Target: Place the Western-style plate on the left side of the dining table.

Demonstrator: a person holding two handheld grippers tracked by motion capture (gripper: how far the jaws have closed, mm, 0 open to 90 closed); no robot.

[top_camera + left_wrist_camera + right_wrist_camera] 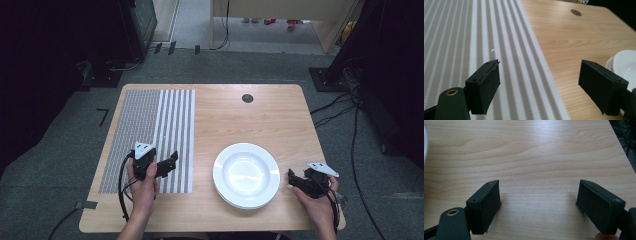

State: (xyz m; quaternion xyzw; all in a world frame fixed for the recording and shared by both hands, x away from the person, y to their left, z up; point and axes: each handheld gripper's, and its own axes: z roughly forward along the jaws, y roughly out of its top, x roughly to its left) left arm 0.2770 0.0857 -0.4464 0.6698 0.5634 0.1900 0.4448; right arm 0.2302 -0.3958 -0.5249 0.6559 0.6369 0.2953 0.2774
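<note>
A wooden table (260, 115) carries a grey and white striped mat (150, 130) on its left half and a stack of white plates (246, 174) on its near right part. A small dark round cap (247, 98) sits in the tabletop near the far edge, roughly at the middle.

The left gripper (172, 161) is held in the person's left hand (142, 182) over the near right part of the mat, pointing right towards the plates and well apart from them. Its jaws stand wide apart with nothing between them; in the left gripper view (539, 82) one jaw hangs over the stripes and the other over bare wood, with the rim of the plates (624, 61) showing at the right edge (the plates look like at least two, one resting in the other).

The right gripper (291, 179) is held in the person's right hand (317, 202) just beside the right rim of the plates, near the table's near right corner, pointing left. It is released too: in the right gripper view (537, 202) the jaws gape over plain wood and grasp nothing, with a sliver of white plate (425, 142) at the left edge. A black cable trails from each gripper towards the near edge of the table.
</note>
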